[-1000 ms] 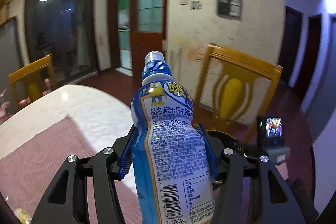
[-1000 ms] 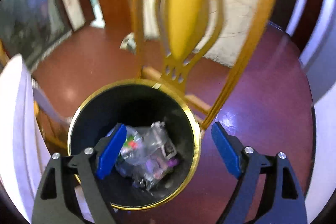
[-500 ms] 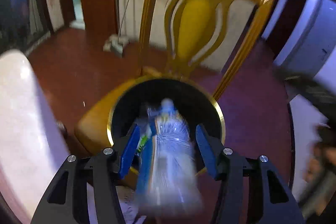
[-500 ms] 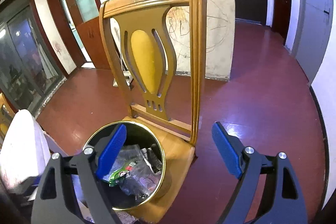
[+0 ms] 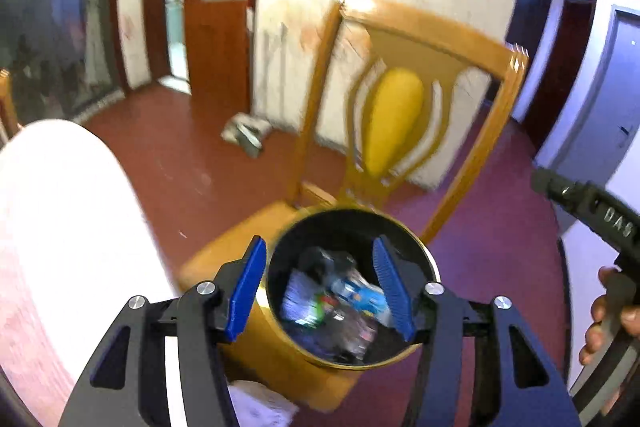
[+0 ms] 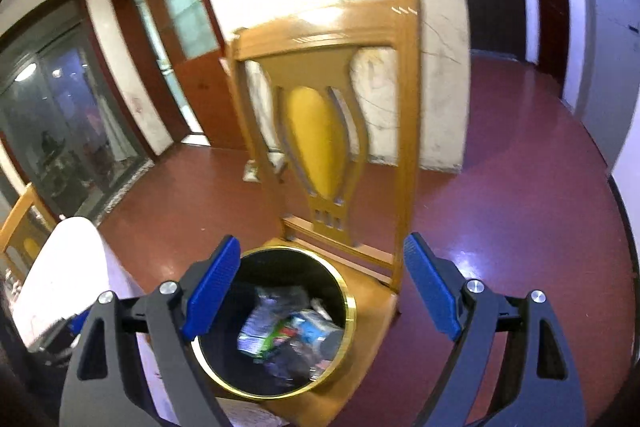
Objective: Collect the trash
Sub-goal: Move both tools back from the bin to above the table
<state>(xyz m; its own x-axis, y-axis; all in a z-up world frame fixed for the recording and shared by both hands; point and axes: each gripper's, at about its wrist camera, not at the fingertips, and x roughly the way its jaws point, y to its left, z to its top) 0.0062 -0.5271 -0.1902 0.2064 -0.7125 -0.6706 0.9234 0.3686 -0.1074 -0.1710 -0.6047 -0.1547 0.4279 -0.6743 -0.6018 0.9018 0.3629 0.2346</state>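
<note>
Now, left gripper (image 5: 320,283): held above the bin and aimed down into it, blue pads spread apart with nothing between them
Right gripper (image 6: 320,291): also tilted down toward the bin from a little farther back, jaws wide apart and empty
Right hand (image 5: 612,315): only fingertips show at the right edge of the left wrist view, wrapped on the dark handle of the other tool
Bin (image 5: 430,261): black inside, gold rim, standing on the seat of the wooden chair (image 6: 408,131)
Bottle (image 5: 362,293): blue and white, lying on its side inside the bin among the other trash (image 6: 256,335)
Table (image 5: 64,227): pale top at the left, just beside the chair seat
Floor (image 6: 520,195): glossy red-brown around the chair
Hard to make out: both views are smeared by motion, so the bin's contents read as blurred wrappers and clear plastic; labels cannot be read
Cut off: the bin's near rim is hidden behind the gripper fingers in both views, and the chair legs are out of sight
</note>
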